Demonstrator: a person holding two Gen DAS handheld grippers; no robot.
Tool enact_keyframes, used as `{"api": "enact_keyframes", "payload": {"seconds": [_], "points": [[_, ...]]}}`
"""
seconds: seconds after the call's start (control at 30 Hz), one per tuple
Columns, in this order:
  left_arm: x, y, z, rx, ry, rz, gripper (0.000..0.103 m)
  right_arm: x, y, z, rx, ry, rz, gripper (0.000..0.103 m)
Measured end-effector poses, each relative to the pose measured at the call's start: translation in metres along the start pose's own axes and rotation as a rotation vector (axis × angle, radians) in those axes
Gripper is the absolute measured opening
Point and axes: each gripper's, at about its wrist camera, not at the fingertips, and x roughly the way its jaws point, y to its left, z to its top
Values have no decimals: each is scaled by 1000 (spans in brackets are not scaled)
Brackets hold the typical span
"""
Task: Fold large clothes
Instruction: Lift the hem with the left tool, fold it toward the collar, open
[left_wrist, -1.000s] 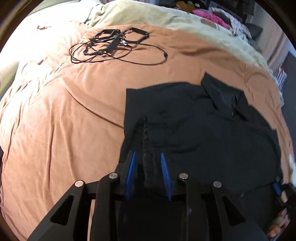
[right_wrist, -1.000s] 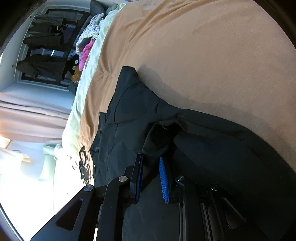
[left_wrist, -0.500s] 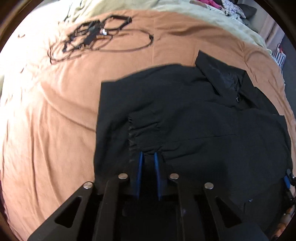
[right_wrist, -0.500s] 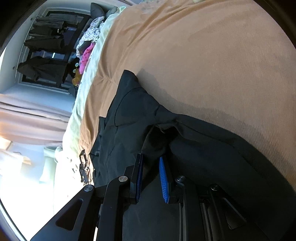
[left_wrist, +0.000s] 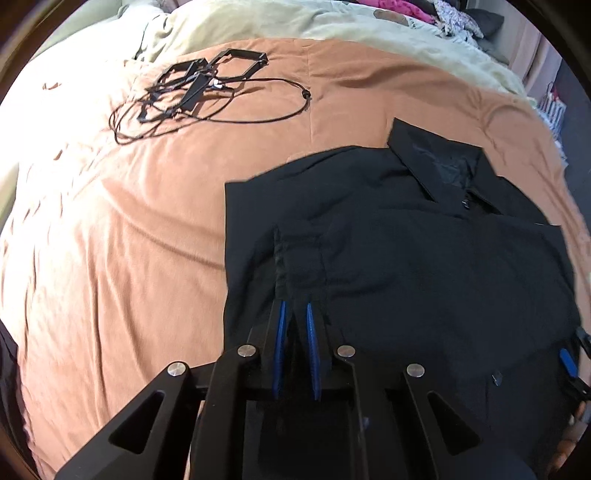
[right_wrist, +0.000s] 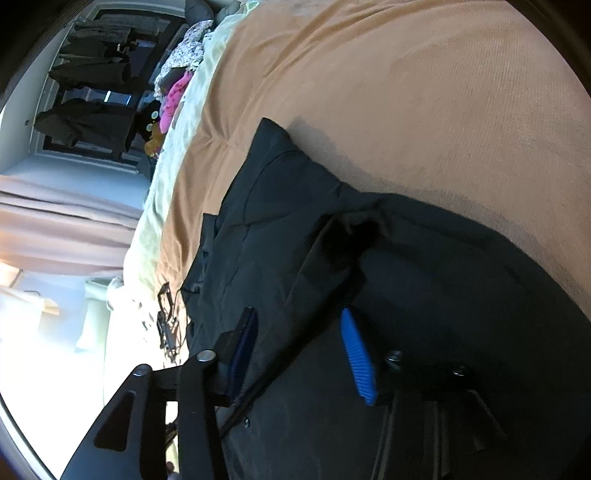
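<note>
Left gripper: fingers pinched on black shirt fold, pinning it.
Right gripper: fingers opening, releasing laid cloth.

The black shirt's near hem is hidden behind the left tool.

Bed covered by orange-brown blanket, creased, sunlit on one side. Pale cream duvet bunched along far edge. Tangle of black cables and frames lying on blanket. Heap of pink and patterned clothes beyond bed. Dark garments hanging on rack. Beige curtain beside bright glare.
</note>
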Motion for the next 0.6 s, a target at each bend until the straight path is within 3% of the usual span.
{"api": "enact_keyframes", "payload": {"seconds": [0.07,0.13,0.2,0.23,0.33,0.43,0.5,0.6], "points": [[-11,8,-13,-15,1,-20,17,-3,3,-3,-1,6,1,53],[-23,17,-26,-34,0,-36,31,-6,8,-8,-12,18,11,53],[-38,24,-39,-46,-19,-48,66,-8,15,-14,-31,25,14,57],[-47,29,-47,-50,-38,-50,71,-9,19,-17,-48,29,14,60],[-73,43,-71,-65,-65,-47,72,-14,31,-29,-99,43,25,63],[-100,59,-100,-92,-80,-62,72,-25,44,-40,-179,28,7,79],[-116,69,-116,-121,-95,-76,72,-32,52,-44,-231,25,-28,81],[-138,78,-138,-138,-99,-73,72,-56,62,-53,-283,21,-3,81]]}}
